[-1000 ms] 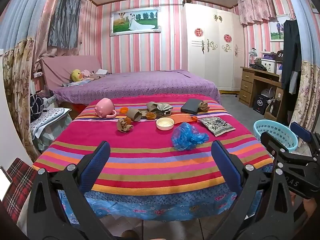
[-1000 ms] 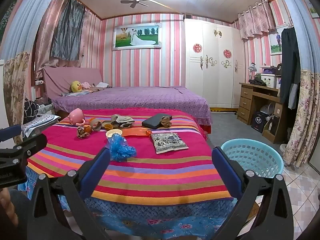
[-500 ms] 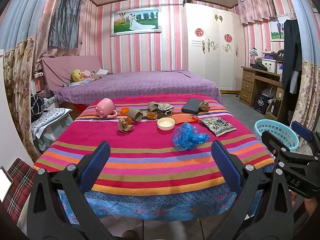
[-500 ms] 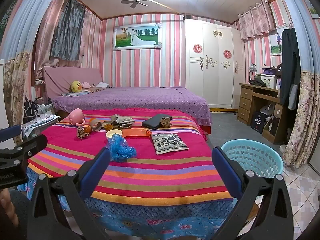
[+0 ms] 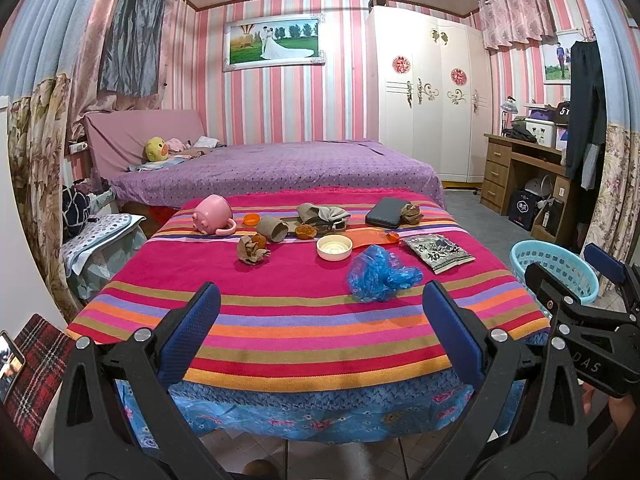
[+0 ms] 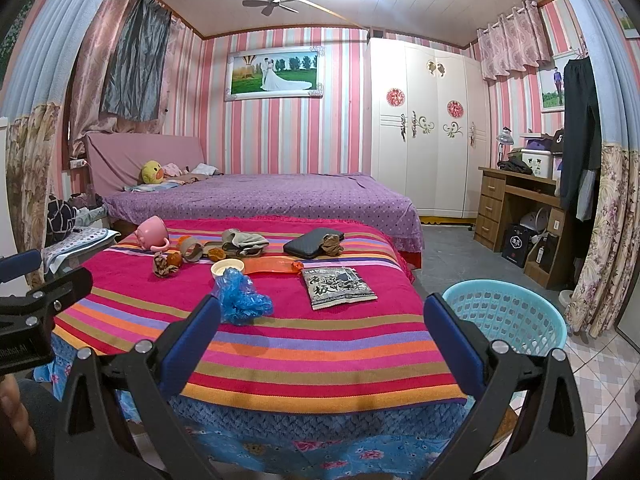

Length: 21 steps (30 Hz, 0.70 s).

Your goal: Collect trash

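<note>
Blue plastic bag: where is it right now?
The blue plastic bag lies crumpled on the striped table, centre-right in the left wrist view, just in front of the white bowl and left of the printed packet.

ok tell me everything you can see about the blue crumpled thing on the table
The blue plastic bag is thin, glossy, translucent film, crumpled into a loose wad with many creases. It lies on the striped tablecloth, toward the front and right of the other clutter, just in front of the white bowl; in the right wrist view it overlaps the bowl, so contact is unclear. Nothing rests on it. Neither gripper touches it: both are open and short of the table.
</note>
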{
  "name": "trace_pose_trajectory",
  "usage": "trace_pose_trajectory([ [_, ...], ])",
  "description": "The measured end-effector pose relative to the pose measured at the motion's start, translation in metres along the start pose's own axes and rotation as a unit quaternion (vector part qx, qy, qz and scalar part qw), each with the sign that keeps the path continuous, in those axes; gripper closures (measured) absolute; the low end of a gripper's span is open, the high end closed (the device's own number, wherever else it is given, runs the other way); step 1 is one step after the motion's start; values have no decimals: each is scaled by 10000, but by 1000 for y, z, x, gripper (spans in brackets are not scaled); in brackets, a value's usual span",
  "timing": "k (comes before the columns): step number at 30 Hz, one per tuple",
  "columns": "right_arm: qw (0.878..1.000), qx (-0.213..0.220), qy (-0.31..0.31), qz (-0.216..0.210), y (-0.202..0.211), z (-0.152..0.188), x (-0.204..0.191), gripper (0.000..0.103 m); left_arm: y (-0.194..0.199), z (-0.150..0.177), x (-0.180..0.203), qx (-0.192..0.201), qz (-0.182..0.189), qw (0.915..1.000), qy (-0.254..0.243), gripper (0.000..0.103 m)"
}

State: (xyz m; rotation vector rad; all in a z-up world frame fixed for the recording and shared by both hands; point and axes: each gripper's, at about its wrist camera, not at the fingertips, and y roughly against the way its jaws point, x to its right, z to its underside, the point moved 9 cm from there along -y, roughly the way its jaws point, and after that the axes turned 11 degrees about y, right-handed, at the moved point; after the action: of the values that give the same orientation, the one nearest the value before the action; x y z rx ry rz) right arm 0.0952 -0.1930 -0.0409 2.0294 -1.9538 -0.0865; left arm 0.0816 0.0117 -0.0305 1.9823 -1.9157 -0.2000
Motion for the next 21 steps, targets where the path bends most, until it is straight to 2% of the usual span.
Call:
trace_pose_trajectory([
  [21, 10000, 8, 18, 14, -1, 0, -1, 4, 0, -1, -3, -10, -5, 10000, 9, 5],
])
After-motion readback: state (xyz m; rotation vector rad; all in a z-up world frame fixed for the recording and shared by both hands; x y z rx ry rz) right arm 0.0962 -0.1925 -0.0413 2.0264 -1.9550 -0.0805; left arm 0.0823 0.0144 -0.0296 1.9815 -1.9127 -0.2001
